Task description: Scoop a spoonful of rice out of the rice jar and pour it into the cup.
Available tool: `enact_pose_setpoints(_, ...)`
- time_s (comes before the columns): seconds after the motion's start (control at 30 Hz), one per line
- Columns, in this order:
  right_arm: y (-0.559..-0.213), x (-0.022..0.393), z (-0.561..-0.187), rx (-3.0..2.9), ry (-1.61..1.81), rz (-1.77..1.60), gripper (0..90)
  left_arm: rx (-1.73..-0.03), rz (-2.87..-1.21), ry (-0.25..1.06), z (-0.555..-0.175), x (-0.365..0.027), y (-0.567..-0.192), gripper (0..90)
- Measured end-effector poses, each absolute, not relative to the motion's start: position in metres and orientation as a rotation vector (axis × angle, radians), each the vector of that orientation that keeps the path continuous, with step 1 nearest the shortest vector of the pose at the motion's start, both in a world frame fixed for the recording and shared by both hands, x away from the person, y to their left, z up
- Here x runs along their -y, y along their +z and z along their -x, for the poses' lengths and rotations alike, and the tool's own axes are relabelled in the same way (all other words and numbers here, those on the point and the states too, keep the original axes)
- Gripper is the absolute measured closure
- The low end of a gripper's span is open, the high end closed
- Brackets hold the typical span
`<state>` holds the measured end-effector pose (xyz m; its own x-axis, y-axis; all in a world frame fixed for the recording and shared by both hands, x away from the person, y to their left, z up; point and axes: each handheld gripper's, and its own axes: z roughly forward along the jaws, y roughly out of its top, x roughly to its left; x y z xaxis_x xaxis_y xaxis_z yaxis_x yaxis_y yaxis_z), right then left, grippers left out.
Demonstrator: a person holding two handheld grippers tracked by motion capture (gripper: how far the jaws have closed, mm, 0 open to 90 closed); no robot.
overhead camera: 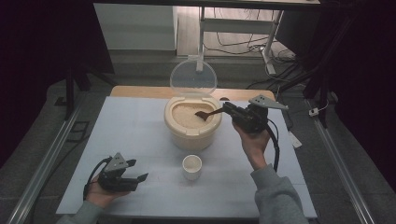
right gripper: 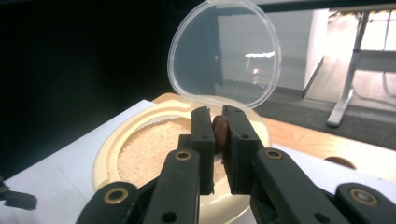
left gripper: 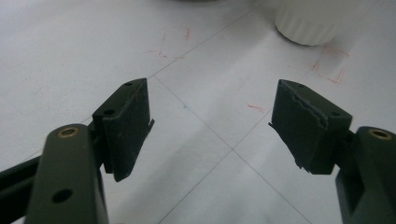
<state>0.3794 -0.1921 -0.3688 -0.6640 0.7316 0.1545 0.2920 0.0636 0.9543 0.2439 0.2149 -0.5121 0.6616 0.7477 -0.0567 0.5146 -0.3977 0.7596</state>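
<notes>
The right gripper (overhead camera: 227, 111) is pinched tight on the handle of a brown spoon (overhead camera: 208, 113), and the spoon's bowl reaches out ahead of the jaws into the rice (overhead camera: 189, 114) inside the open bin (overhead camera: 192, 135). In the right gripper view the handle (right gripper: 220, 130) sits clamped between the two pads, with the rice just beyond and below them and the clear lid (right gripper: 224, 53) standing upright behind. The cup (overhead camera: 192, 166) stands on the table (overhead camera: 140, 140) nearer the person than the bin, below and to the left of this gripper as the high view shows it, well apart from the spoon.

The left gripper (overhead camera: 138, 170) rests low over the table off to the side, its jaws spread with nothing between them; the cup's base (left gripper: 308, 25) lies ahead of it and to the right.

The step in hand looks like scooping: the spoon tip is in or on the rice. The next move likely calls for digging under the grains, levelling the bowl, lifting clear of the bin's rim, then carrying the load back to the cup without tilting.
</notes>
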Motion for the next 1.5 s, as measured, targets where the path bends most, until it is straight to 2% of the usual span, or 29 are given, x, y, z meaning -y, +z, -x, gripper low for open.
enact_pose_setpoints(0.97, -0.397, 0.203, -0.395, -1.886, 1.874, -1.544, 83.2, -0.973, -2.088, 0.379, -0.244, -0.215, -0.512, 27.8)
enact_pose_setpoints(1.5, -0.406, 0.209, -0.399, -1.818, 1.982, -1.692, 83.6, -0.972, -2.089, 0.380, -0.244, -0.216, -0.512, 27.8)
